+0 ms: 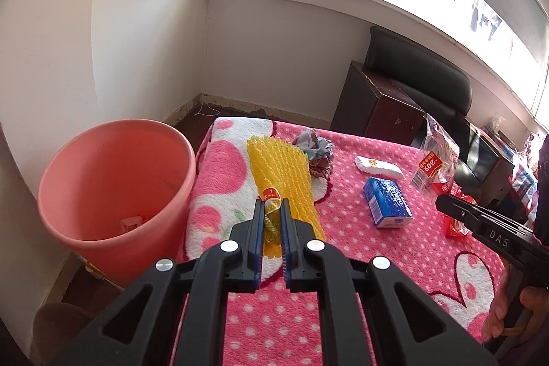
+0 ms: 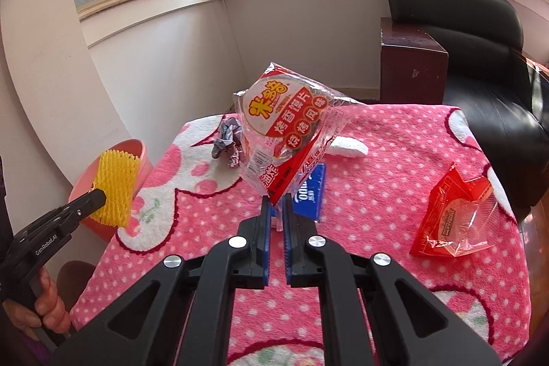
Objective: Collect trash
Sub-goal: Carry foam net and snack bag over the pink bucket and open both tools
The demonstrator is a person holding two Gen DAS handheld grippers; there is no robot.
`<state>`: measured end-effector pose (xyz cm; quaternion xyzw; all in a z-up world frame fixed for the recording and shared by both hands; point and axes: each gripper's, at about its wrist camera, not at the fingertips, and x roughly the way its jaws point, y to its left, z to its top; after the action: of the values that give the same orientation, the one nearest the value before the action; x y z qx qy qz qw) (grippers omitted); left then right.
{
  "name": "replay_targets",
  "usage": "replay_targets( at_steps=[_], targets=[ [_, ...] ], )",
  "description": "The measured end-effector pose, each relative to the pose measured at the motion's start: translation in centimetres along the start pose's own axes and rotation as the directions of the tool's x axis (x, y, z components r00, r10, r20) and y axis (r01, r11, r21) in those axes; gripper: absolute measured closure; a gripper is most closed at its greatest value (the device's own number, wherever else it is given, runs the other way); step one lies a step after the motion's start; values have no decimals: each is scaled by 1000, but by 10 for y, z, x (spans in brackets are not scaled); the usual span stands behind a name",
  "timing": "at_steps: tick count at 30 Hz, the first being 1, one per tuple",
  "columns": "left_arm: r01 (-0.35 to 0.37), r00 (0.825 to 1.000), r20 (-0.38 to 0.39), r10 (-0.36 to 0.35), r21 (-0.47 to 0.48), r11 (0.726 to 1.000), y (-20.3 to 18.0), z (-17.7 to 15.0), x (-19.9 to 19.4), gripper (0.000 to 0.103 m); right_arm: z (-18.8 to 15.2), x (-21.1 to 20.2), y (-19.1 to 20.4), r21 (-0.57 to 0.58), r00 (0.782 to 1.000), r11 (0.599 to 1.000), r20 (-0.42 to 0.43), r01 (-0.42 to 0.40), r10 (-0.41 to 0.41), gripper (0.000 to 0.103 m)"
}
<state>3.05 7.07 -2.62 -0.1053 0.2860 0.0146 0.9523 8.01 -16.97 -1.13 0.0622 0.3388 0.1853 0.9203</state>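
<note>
Yellow foam netting (image 1: 279,174) is clamped by its near end between the fingers of my left gripper (image 1: 271,211), the rest of it sticking out past the tips, raised off the pink blanket (image 1: 343,263) just beside the pink bucket (image 1: 113,180). My right gripper (image 2: 276,204) is clenched on the bottom corner of a clear snack bag (image 2: 284,129), which stands above its fingertips, lifted over the blue box (image 2: 310,191).

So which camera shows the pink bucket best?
The left wrist view: the pink bucket shows its whole rim and inside, with some trash at the bottom. The right wrist view shows only part of its rim, behind the yellow foam net.
</note>
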Motion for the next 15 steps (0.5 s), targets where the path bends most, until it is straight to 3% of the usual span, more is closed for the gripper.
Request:
replay_targets(
  at_steps=[15],
  targets=[
    [-135,987,71,143,-107,985,73,3,-34,95,14,30,106,-173,983,968,-47,-180,175,96]
  ],
)
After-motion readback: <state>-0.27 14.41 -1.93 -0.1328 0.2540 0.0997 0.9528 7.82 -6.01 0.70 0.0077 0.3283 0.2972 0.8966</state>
